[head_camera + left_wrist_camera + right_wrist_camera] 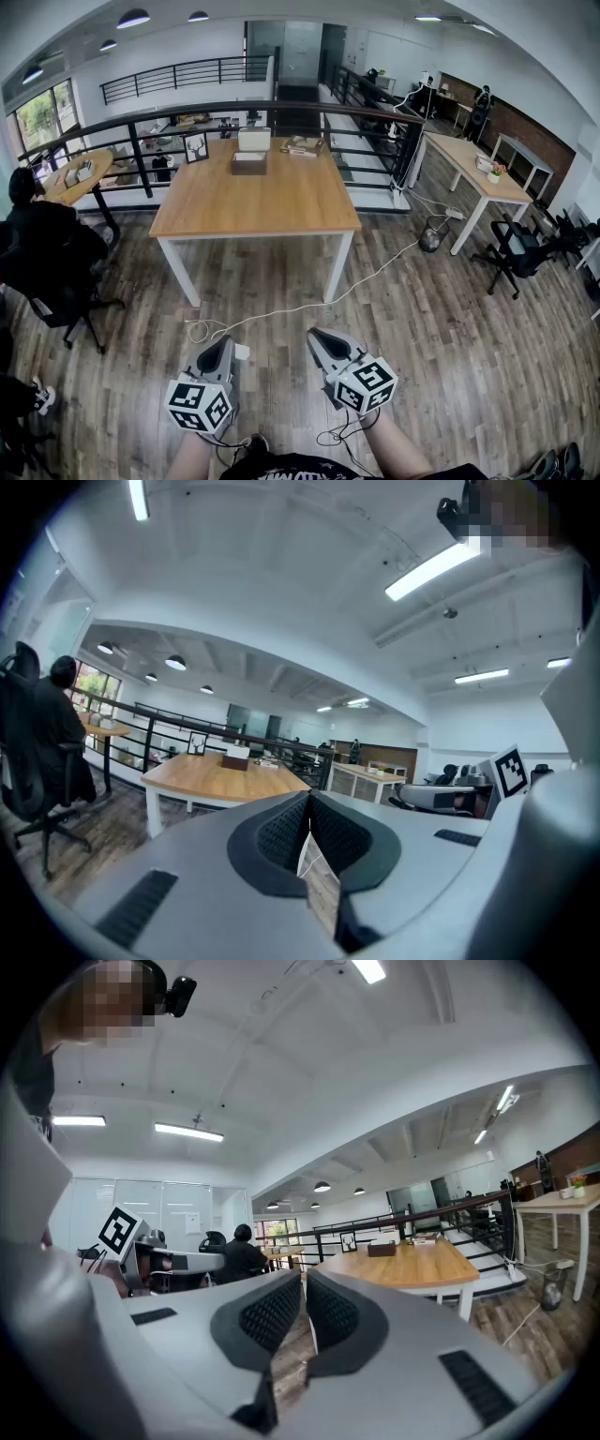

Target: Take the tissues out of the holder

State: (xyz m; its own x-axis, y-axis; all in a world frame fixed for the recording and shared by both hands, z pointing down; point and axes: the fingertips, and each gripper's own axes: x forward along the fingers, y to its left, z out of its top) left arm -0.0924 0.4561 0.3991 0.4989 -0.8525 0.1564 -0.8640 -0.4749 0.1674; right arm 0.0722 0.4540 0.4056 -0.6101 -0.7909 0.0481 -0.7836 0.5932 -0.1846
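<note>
The tissue holder (249, 162) is a dark brown box with white tissue showing on top. It stands at the far side of a wooden table (253, 202), well ahead of both grippers. It shows small in the left gripper view (235, 759) and in the right gripper view (382, 1249). My left gripper (225, 345) and right gripper (320, 337) are held low over the wood floor, side by side, pointing toward the table. The left gripper (308, 806) has its pads meeting, with nothing between them. The right gripper (304, 1281) is likewise shut and empty.
A framed deer picture (196, 147), a white box (254, 139) and books (305, 145) share the table's far edge, in front of a black railing (141, 127). A white cable (291, 309) trails over the floor. A seated person (42, 248) is left; a second table (478, 169) and office chair (516, 253) are right.
</note>
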